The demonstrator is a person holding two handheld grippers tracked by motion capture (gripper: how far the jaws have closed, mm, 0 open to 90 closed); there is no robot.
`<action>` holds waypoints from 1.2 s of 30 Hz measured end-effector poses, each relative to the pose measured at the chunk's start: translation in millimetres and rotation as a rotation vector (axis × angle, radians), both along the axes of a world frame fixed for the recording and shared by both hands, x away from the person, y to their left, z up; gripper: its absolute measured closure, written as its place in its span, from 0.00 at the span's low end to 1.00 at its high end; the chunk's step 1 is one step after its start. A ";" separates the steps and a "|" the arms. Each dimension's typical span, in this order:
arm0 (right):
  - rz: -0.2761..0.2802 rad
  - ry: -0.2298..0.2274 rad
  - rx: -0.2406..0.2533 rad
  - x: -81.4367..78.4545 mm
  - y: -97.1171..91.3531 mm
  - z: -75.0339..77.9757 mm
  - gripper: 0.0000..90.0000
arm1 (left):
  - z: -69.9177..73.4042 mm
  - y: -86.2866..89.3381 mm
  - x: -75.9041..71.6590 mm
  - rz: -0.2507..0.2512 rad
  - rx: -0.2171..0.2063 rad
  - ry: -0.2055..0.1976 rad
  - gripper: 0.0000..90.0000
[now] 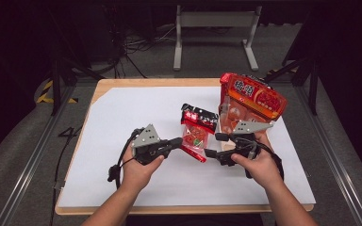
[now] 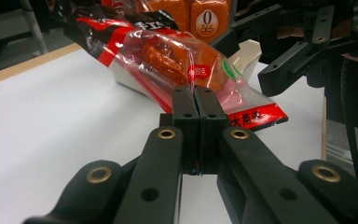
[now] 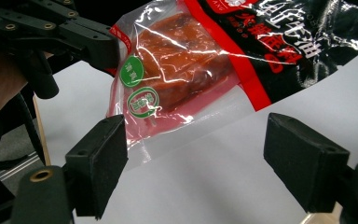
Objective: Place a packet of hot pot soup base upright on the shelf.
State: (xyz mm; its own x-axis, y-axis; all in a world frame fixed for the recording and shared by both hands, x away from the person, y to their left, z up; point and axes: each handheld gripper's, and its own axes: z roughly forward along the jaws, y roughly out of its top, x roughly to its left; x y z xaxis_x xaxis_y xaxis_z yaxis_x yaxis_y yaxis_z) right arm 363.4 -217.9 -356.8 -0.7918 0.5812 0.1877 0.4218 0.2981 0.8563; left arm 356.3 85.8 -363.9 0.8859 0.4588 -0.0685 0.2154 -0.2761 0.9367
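Left gripper (image 1: 175, 141): jaws clamped on the near edge of the packet (image 1: 196, 133), holding it tilted over the white sheet (image 1: 122, 122).
Right gripper (image 1: 215, 145): jaws apart, just beside the packet's lower corner, gripping nothing.
Packet: between both grippers, mid-table.
Bag (image 1: 250, 103): upright behind, untouched.
Progress: judged early; packet secured by one gripper, second grip not yet made.

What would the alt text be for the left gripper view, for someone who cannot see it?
The left gripper's two black jaws are shut on the edge of a clear red snack packet lying on a white table sheet. The right gripper, jaws open, reaches in from the upper right.
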 end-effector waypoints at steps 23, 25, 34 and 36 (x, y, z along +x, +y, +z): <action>0.143 0.004 -0.007 -3.5 0.7 3.0 0.57 | -4.3 -11.1 -1.6 -0.092 0.025 -0.013 0.98; 0.146 -0.006 -0.016 -5.1 0.4 4.8 0.63 | -4.9 -11.6 -1.1 -0.096 0.033 -0.016 0.98; 0.159 -0.065 -0.033 -10.5 -1.3 10.7 0.80 | -8.2 -13.9 1.2 -0.105 0.046 0.008 0.96; 0.163 -0.080 -0.034 -11.6 -1.4 11.8 0.82 | -9.0 -13.6 2.4 -0.106 0.044 0.020 0.95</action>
